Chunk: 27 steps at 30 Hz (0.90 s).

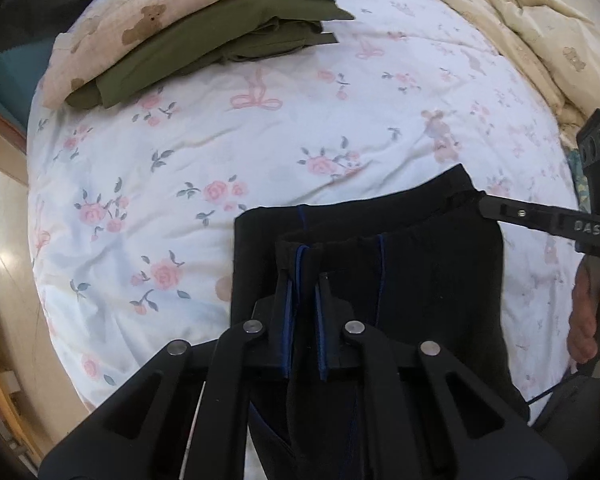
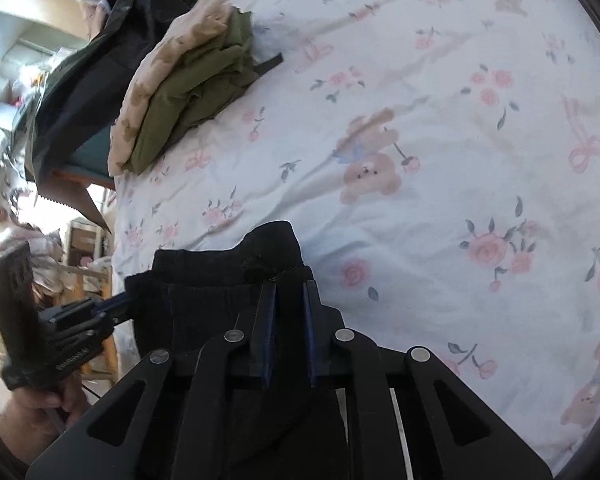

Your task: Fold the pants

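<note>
The black pants (image 1: 432,256) with thin blue side stripes lie folded over at the near edge of the floral bed sheet (image 1: 260,140). My left gripper (image 1: 303,276) is shut on the left end of the pants' upper edge. My right gripper (image 2: 289,283) is shut on the right end of the same edge; it also shows in the left wrist view (image 1: 485,204), pinching the gathered waistband corner. In the right wrist view the pants (image 2: 220,292) hang over the bed edge, and the left gripper (image 2: 120,304) grips their left side. Both hold the fabric just above the sheet (image 2: 420,200).
A folded olive-green garment (image 1: 204,52) lies on a bear-print cloth (image 1: 148,12) at the far left of the bed. A cream quilt (image 1: 532,28) is bunched at the far right. A dark jacket (image 2: 112,52) and a cluttered room lie beyond the bed's left edge.
</note>
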Available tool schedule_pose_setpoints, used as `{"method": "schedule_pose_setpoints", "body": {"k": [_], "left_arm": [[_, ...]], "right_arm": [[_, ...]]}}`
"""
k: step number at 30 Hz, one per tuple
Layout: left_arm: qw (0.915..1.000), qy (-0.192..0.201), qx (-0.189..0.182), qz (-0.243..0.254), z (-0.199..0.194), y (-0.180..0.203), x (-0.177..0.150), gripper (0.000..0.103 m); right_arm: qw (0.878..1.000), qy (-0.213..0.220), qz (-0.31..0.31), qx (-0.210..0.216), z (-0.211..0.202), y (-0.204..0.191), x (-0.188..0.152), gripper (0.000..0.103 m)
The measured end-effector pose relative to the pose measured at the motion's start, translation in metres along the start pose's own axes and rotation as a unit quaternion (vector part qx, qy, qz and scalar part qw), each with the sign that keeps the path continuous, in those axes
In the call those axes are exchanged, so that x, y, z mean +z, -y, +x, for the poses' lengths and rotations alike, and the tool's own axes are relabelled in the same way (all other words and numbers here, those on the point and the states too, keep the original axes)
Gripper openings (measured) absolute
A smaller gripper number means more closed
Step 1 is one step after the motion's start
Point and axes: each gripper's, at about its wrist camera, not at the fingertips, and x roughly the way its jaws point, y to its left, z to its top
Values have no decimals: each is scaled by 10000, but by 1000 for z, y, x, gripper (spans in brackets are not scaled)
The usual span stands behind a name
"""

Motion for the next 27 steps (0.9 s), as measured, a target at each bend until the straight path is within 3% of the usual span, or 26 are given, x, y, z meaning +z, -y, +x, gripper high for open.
{"method": "schedule_pose_setpoints", "body": {"k": [7, 12, 17, 24, 26, 27], "left_arm": [[9997, -5, 39, -226, 4, -8, 4, 7], [9996, -45, 90, -251, 8, -9, 5, 7], [9997, -71, 101, -230, 11, -7, 6, 7], [9997, -96, 119, -170, 12, -7, 6, 8], [9997, -96, 129, -159, 12, -6, 6, 8], [9998, -100, 128, -153, 13, -6, 6, 8]], "right_arm": [[9983, 475, 56, 345, -18, 6, 12, 13], [9999, -57, -144, 73, -6, 4, 11, 17], [9996, -230, -141, -120, 9, 11, 7, 17], [9986, -221, 327, 353, 12, 29, 4, 19], [9985, -222, 376, 333, 13, 31, 4, 25], [9983, -240, 394, 368, 15, 32, 4, 33]]}}
